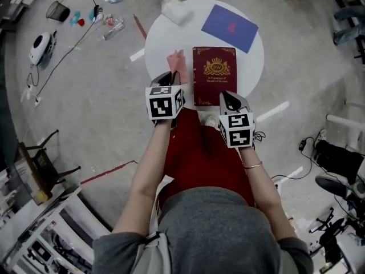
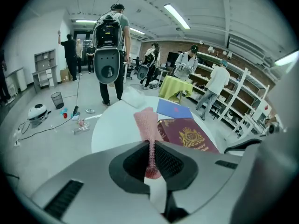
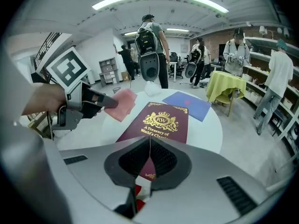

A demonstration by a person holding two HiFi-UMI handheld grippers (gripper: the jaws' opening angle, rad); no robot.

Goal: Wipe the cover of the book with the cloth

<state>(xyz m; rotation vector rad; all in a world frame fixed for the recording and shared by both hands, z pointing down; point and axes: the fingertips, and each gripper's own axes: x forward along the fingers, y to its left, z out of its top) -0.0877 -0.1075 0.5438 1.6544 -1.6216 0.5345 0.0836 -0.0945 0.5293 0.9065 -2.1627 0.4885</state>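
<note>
A maroon book (image 1: 214, 73) with a gold crest lies flat in the middle of the round white table (image 1: 159, 44). My left gripper (image 1: 173, 76) is just left of the book, shut on a pink cloth (image 1: 178, 63). The cloth (image 2: 148, 122) stands up out of the closed jaws and droops toward the book (image 2: 189, 135). My right gripper (image 1: 228, 98) sits at the book's near right corner. Its jaws meet in a thin seam (image 3: 149, 146) over the near edge of the cover (image 3: 161, 122), and nothing shows between them. The right gripper view also catches the left gripper (image 3: 102, 101) holding the cloth (image 3: 123, 103).
A blue folder (image 1: 230, 27) lies at the table's far right, and a crumpled white wad (image 1: 174, 9) at its far edge. A bin (image 1: 57, 10), cables and small items litter the floor on the left. People (image 2: 110, 55) stand beyond the table, near a yellow-draped table (image 3: 225, 87).
</note>
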